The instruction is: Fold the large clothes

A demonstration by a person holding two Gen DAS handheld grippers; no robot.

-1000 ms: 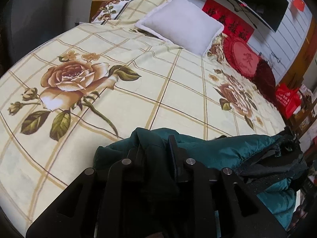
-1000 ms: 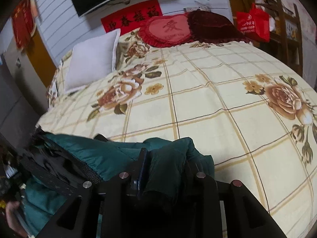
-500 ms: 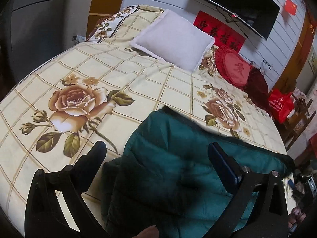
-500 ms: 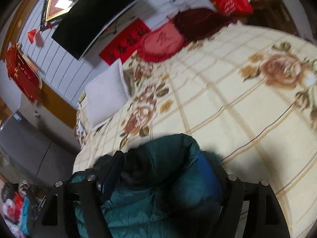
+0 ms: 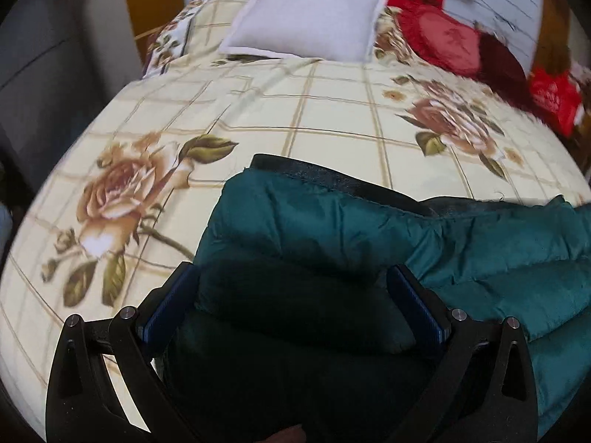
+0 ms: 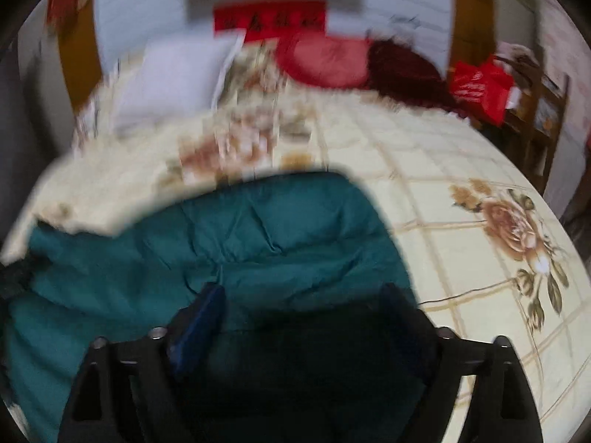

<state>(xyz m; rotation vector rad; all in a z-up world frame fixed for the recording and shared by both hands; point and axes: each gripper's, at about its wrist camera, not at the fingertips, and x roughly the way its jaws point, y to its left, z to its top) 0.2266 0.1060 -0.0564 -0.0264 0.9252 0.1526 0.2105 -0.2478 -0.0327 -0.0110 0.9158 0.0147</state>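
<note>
Teal jacket [image 5: 369,229] being cut off below, bed [image 5: 332,114] being blurred in right view, left tool [image 5: 291,288] and right tool [image 6: 301,304] being held spread, grasping nothing.

Bed [image 5: 332,110] under cream rose-print cover with tan grid. Teal padded jacket [image 5: 369,229] spread on near end, dark lining edge showing at far side. White pillow [image 5: 306,18], red heart cushion [image 5: 443,37], dark red cushion [image 5: 498,62] along far end.

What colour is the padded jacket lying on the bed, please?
The jacket is dark teal green with a black lining edge, clearest in the left wrist view.
</note>
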